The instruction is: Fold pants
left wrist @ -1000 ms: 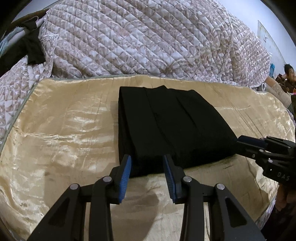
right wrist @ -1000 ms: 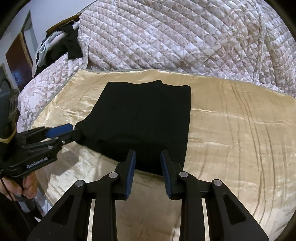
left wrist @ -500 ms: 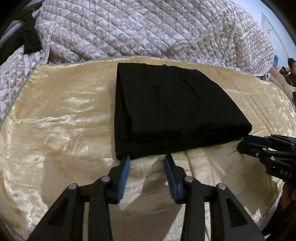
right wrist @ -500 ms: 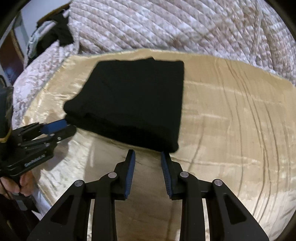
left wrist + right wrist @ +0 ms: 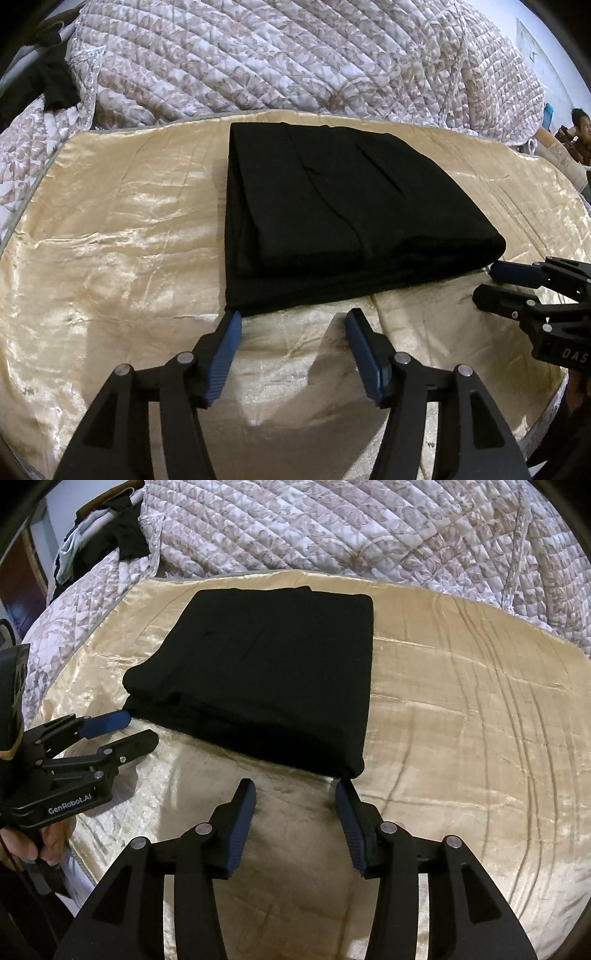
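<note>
Black pants (image 5: 340, 214) (image 5: 266, 672) lie folded into a thick rectangle on a golden satin sheet (image 5: 110, 221) (image 5: 461, 701). My left gripper (image 5: 293, 321) hovers just in front of the stack's near left corner; its jaws are opening and nothing sits between them. My right gripper (image 5: 295, 790) is just short of the near right corner, jaws opening too, with only sheet between them. Each gripper also shows in the other's view: the right gripper (image 5: 491, 284) at the stack's right corner, the left gripper (image 5: 142, 725) at its left corner.
A quilted floral cover (image 5: 295, 59) (image 5: 332, 528) is bunched up behind the sheet. Dark clothes (image 5: 110, 539) lie at the far left. A hand (image 5: 40, 845) grips the left tool's handle. A person (image 5: 580, 123) sits at the far right. The bed edge (image 5: 85, 864) runs near me.
Both grippers let go of the pants' near edge and drew back a little, and their jaws widened. The folded stack now rests flat on the sheet.
</note>
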The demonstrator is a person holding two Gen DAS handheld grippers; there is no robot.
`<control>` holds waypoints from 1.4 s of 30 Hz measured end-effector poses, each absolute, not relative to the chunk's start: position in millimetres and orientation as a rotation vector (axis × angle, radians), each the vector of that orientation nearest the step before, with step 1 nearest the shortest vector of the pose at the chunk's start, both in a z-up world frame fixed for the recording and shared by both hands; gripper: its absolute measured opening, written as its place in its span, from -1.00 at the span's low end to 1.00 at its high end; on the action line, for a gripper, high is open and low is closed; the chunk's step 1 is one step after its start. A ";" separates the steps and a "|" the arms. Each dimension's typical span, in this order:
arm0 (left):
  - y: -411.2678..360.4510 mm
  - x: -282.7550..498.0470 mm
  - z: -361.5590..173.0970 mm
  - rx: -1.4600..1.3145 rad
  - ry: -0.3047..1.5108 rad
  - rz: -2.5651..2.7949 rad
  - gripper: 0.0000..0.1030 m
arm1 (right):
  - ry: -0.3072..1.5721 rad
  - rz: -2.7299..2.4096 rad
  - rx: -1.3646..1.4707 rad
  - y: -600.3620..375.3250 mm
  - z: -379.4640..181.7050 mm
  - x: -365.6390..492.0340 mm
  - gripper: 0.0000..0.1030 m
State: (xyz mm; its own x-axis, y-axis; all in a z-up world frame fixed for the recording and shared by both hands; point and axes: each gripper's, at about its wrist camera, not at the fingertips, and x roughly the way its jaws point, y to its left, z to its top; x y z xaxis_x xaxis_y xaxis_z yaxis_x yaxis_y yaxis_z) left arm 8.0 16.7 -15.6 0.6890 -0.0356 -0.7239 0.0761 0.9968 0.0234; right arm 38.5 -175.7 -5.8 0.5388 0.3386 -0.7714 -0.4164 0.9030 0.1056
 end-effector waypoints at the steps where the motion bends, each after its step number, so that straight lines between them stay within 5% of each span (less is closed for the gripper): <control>1: 17.1 8.1 -15.9 0.053 0.809 -0.063 0.22 | 0.895 0.449 -0.098 -175.6 -5.9 38.5 -0.09; 5: 22.6 10.6 -19.0 0.031 0.820 -0.027 0.55 | 0.892 0.447 -0.109 -174.7 -6.5 38.7 -0.08; 42: 21.8 13.5 -21.8 0.050 0.836 -0.053 0.70 | 0.890 0.446 -0.115 -174.5 -7.0 39.6 -0.03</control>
State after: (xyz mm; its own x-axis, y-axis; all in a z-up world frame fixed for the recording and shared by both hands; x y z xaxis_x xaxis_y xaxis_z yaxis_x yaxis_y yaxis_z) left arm 13.5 21.8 -21.8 0.6693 -0.0275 -0.7425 0.0670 0.9975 0.0235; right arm 39.6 -174.5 -7.0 0.5447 0.3282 -0.7718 -0.4225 0.9023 0.0856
